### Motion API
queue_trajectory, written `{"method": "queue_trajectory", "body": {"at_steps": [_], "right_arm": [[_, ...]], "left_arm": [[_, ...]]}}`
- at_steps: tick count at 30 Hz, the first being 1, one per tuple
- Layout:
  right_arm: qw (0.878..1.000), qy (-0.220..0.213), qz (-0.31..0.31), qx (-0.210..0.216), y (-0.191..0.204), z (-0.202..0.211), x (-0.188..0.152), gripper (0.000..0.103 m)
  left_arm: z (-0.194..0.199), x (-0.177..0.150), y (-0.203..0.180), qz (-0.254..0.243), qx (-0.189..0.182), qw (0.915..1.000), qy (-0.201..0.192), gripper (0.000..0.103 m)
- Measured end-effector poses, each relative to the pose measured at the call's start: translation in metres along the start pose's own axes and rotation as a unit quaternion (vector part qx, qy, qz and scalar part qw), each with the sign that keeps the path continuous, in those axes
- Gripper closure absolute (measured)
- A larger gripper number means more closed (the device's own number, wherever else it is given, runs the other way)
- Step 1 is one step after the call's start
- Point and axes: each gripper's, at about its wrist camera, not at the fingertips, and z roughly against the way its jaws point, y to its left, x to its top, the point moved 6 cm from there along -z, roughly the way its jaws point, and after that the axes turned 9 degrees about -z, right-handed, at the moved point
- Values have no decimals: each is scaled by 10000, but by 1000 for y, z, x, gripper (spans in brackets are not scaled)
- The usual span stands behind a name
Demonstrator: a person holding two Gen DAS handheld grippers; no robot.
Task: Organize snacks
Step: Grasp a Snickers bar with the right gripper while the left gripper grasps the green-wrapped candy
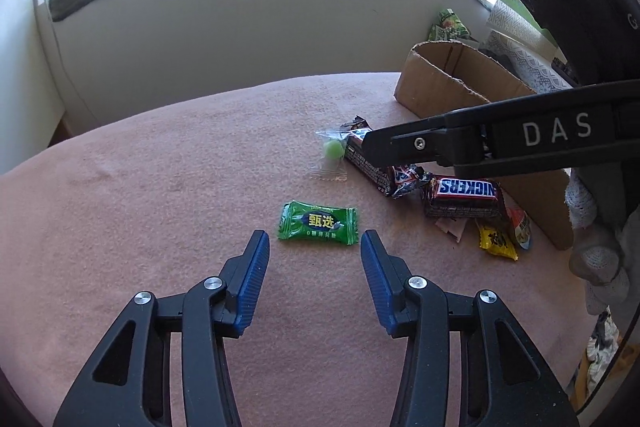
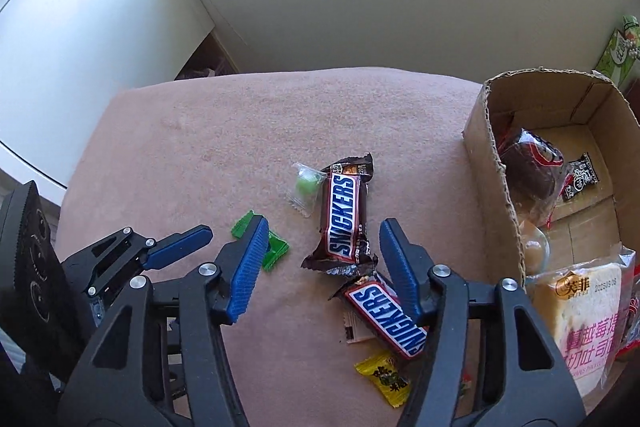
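A green wrapped candy [image 1: 317,222] lies on the pink cloth just ahead of my open, empty left gripper [image 1: 315,241]; it also shows in the right wrist view [image 2: 272,247], partly behind a finger. My right gripper [image 2: 324,227] is open and empty above two Snickers bars, one upright [image 2: 344,217] and one nearer [image 2: 386,319]. In the left wrist view the right gripper's arm covers part of one Snickers bar [image 1: 370,167]; the other Snickers bar [image 1: 464,197] lies beside it. A clear-wrapped green sweet [image 2: 306,187] lies left of the bars. A yellow candy [image 2: 384,379] lies near.
An open cardboard box [image 2: 496,163] stands at the right and holds a dark bun, a small black packet and a bread bag [image 2: 580,323]. The pink cloth [image 2: 240,131] ends at a grey wall behind. A green packet [image 1: 448,25] sits behind the box.
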Motion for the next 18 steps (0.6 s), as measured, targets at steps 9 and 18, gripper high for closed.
{"method": "queue_trajectory", "body": {"at_steps": [9,18], "right_arm": [[9995,187,-61,-264,-4,-34,12,48],[9987,202,-26,-469,-2,-50,14,68]], "left_arm": [[-19,5,-6,-190,-99,9997,140,57],[-24,10,-10,-304,9,9994,137,67]]}}
